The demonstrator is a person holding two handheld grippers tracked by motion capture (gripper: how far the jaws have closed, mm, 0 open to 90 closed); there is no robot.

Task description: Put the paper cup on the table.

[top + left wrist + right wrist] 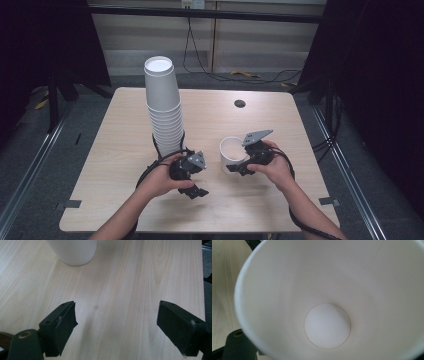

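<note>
On the right half of the bench (260, 200), a single paper cup (229, 150) stands mouth up, well apart from the tall stack of upturned cups (164, 107) at the left. The right gripper (245, 162) sits at the cup's near rim. Its own camera looks straight down into the cup, to the round bottom (327, 326), but I cannot tell whether its jaws pinch the wall or merely flank it. The left gripper (192, 177) hovers low at the foot of the stack, jaws wide with nothing but bare wood between them (117, 315).

The step in hand looks like handling this one cup by its rim. A thin paper wall buckles easily, so squeeze lightly. Keep the cup upright and level (a tilted one tends to roll), and keep the left gripper clear of the stack.
</note>
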